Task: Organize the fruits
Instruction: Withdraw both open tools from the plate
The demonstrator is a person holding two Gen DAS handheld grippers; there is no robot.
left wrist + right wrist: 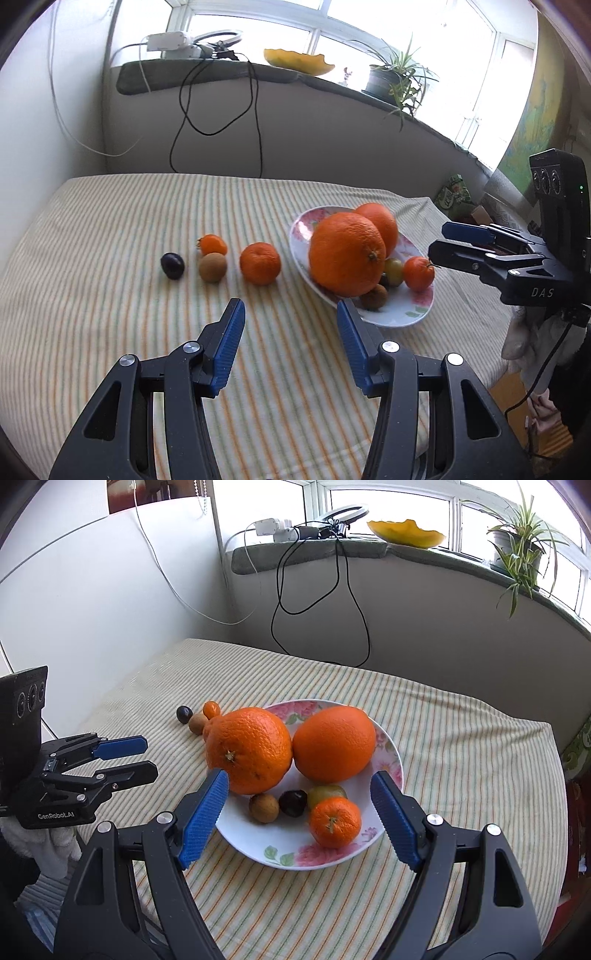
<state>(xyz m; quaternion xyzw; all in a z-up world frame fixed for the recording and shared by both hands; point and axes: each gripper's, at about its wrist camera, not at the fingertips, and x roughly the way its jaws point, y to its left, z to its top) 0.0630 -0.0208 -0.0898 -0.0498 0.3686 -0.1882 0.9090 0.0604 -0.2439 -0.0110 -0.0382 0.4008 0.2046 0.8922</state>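
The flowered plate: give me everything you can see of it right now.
The plate is a shallow white dish, ceramic by its look, with pink flowers and green leaves printed around the rim. It lies flat on the striped cloth, seemingly unchipped. It holds two large oranges pressed together, a mandarin, a brown round fruit, a dark fruit and a yellow-green one. The nearer orange overhangs the left rim. Neither gripper touches it.
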